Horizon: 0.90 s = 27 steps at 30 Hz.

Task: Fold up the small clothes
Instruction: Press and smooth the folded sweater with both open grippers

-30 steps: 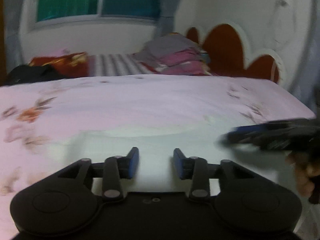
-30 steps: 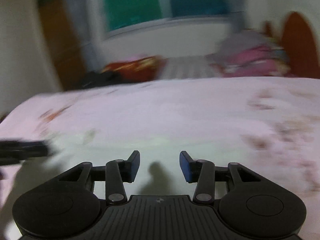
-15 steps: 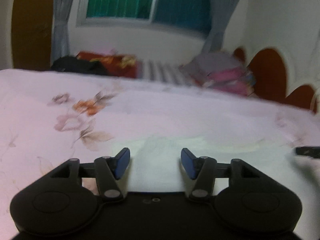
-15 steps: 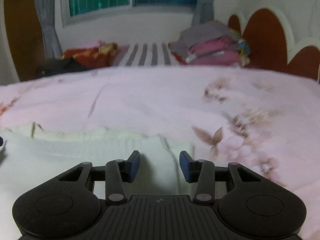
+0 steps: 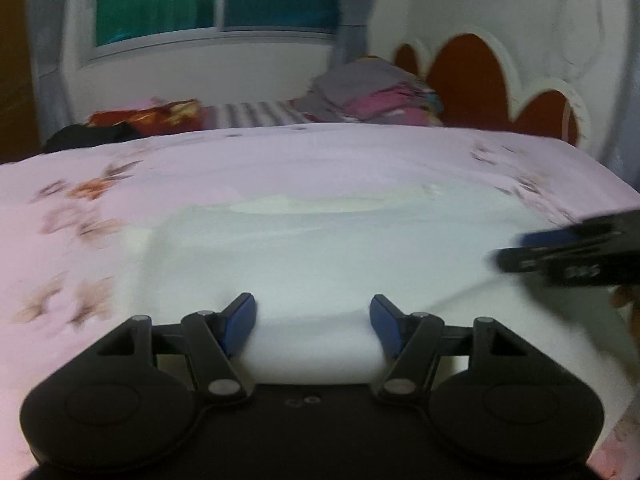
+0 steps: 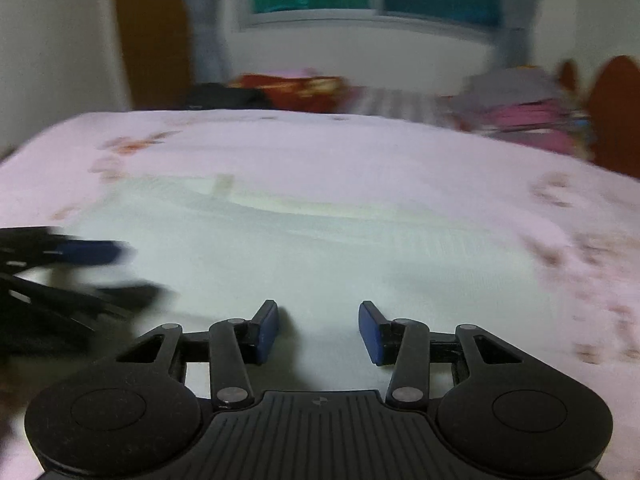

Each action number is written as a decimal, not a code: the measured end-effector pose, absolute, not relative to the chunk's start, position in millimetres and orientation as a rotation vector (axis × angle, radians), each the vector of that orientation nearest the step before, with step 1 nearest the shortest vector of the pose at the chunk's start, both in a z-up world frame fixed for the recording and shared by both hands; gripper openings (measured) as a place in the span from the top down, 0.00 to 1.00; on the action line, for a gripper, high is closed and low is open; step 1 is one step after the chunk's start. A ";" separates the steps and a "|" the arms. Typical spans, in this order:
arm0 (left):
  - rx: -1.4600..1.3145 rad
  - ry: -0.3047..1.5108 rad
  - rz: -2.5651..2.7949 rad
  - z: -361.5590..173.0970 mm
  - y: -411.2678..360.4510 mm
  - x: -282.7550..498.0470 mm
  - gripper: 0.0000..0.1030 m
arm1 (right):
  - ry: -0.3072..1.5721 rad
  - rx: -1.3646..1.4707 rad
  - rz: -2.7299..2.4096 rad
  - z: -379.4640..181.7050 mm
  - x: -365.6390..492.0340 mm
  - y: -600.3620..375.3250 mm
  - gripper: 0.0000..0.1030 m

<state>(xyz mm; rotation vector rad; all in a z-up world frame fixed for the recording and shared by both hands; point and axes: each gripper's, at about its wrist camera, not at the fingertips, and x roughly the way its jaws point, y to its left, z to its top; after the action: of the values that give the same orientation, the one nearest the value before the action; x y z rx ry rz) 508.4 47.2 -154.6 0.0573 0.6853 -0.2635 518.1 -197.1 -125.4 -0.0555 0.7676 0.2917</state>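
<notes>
Two grippers hang over one pale garment on the bed, and each wrist view shows why. From the left wrist, the left gripper [image 5: 312, 322] points down over the near part of the white garment [image 5: 320, 248], which lies spread flat on the pink floral bedsheet [image 5: 80, 184]; its jaws have just been opening and stand spread, blue pads clear of the cloth, nothing pinched between them. That width suits, I judge, taking up a near edge for a fold. At the right edge of this view the right gripper [image 5: 568, 256] shows blurred, low over the same garment. From the right wrist, the right gripper [image 6: 319, 330] also hovers above the near part of the white garment [image 6: 340, 248], jaws moderately spread and empty, while the left gripper [image 6: 100, 272] smears in from the left. A stack of folded clothes [image 6: 520, 108] sits well apart at the far side, probably where finished pieces go.
</notes>
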 end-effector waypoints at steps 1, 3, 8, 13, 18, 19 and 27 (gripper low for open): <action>0.056 0.687 -0.254 -153.6 52.3 508.8 0.38 | 0.772 -0.048 0.237 -128.1 518.7 -205.7 0.58; 0.052 0.690 -0.242 -151.9 55.3 507.1 0.39 | 0.780 -0.024 0.176 -130.3 519.9 -220.9 0.58; 0.045 0.648 -0.249 -134.6 33.1 487.7 0.41 | 0.739 -0.016 0.211 -108.9 506.6 -215.4 0.58; 0.078 0.713 -0.236 -151.1 13.1 490.4 0.41 | 0.782 -0.073 0.330 -117.2 498.4 -180.8 0.58; 0.071 0.715 -0.225 -152.6 15.5 487.8 0.40 | 0.804 -0.044 0.308 -127.5 499.2 -186.1 0.58; 0.072 0.714 -0.223 -152.2 15.1 485.5 0.40 | 0.806 -0.052 0.310 -127.3 499.8 -185.1 0.58; 0.117 0.715 -0.160 -152.7 38.7 464.7 0.37 | 0.836 0.011 0.176 -122.2 487.1 -237.4 0.58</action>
<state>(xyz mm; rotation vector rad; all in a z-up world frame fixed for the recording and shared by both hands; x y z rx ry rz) 464.7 38.7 -152.7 0.1166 0.7146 -0.1603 487.1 -237.4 -122.2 0.0109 0.8361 0.1758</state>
